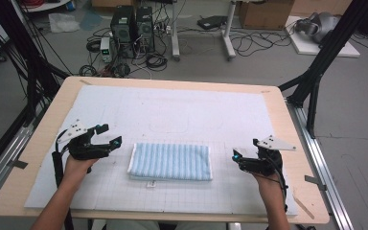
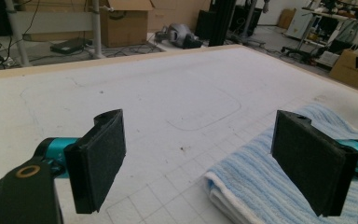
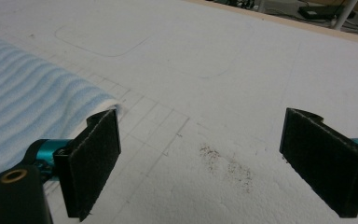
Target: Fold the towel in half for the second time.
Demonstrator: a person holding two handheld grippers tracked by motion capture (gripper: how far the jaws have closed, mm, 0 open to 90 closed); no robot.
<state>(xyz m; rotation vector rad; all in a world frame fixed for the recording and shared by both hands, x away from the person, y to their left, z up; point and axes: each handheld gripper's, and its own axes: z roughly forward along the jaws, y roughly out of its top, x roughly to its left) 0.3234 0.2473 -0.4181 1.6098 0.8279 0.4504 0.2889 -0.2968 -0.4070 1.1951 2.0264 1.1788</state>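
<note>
A folded blue-and-white striped towel (image 1: 170,161) lies flat on the white gridded mat (image 1: 172,110), near the table's front middle. My left gripper (image 1: 109,135) hovers just left of the towel, open, with nothing between its pads. In the left gripper view the gripper (image 2: 205,158) stands wide and the towel (image 2: 251,182) has its corner under the right pad. My right gripper (image 1: 246,149) is a little way right of the towel, open and empty. The right gripper view has the gripper (image 3: 209,163) over bare mat, with the towel (image 3: 28,107) behind its left pad.
The mat covers most of a light wooden table (image 1: 43,129). Black frame posts (image 1: 316,72) stand at both back sides. Beyond the far edge, computer towers (image 1: 132,26), cables and cardboard boxes (image 1: 263,13) sit on the floor. A faint brown stain (image 3: 223,161) marks the mat.
</note>
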